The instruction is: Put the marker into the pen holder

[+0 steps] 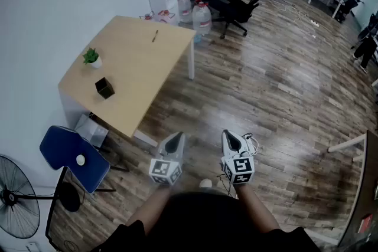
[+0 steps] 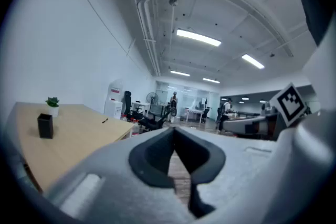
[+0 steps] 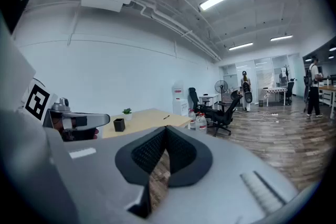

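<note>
Left gripper (image 1: 175, 140) and right gripper (image 1: 230, 137) are each closed, jaw tips pressed together with nothing between them. They hang side by side over the wooden floor, off the near corner of the table (image 1: 136, 65) and not over its top.

On the table, the marker (image 1: 155, 36) lies flat close to the far end, well apart from both grippers. The pen holder (image 1: 104, 87), a small black box, stands upright towards the table's near end, on the wall side. That puts it closer to the grippers than the marker is, with a long stretch of bare tabletop between the two. A potted plant (image 1: 91, 58) sits just beyond the pen holder, along the table's wall-side edge.

By count: two grippers, one marker, one pen holder and one plant. One blue chair (image 1: 74, 156) stands at the table's near end.
</note>
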{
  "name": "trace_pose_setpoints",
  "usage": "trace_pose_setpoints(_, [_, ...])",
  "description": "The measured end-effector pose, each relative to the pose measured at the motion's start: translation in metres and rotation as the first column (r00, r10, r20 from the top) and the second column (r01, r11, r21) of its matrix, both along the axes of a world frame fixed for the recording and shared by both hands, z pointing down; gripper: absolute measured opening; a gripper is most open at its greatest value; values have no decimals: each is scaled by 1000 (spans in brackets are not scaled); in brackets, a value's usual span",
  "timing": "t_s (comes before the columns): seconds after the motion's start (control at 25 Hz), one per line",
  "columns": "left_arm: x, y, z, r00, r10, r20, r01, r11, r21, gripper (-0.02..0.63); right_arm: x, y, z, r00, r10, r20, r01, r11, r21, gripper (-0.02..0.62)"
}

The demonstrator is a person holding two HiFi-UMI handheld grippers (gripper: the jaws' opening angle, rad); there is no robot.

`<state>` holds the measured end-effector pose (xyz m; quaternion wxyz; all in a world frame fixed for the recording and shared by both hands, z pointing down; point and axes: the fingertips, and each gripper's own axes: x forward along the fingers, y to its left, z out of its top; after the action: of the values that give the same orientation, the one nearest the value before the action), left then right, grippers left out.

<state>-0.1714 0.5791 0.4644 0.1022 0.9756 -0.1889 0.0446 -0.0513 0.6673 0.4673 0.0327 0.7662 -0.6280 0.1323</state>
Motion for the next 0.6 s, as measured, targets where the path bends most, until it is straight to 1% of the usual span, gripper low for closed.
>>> trace_pose_setpoints(0.12, [11,-3,-3,1000,8,-13,-8,1000,26,2,10,-5,1,1000,8,-12,-8,1000,1,1])
trace_pose_setpoints(0.32, [19,-7,-8,1000,17,-15,-17,998,62,2,26,-6,3,998,58,33,-58,998,7,0])
trace_pose_setpoints(0.48, [23,-5,-16,999,7,-32,-4,997,79,2,33,-5,1,998,47,30,-47,999,19,0])
trace_pose_setpoints(0.6, [20,-7,-13,1000,-5,-23,8,994,112,2,33,-4,0,999,33,34,-34,999,34,0])
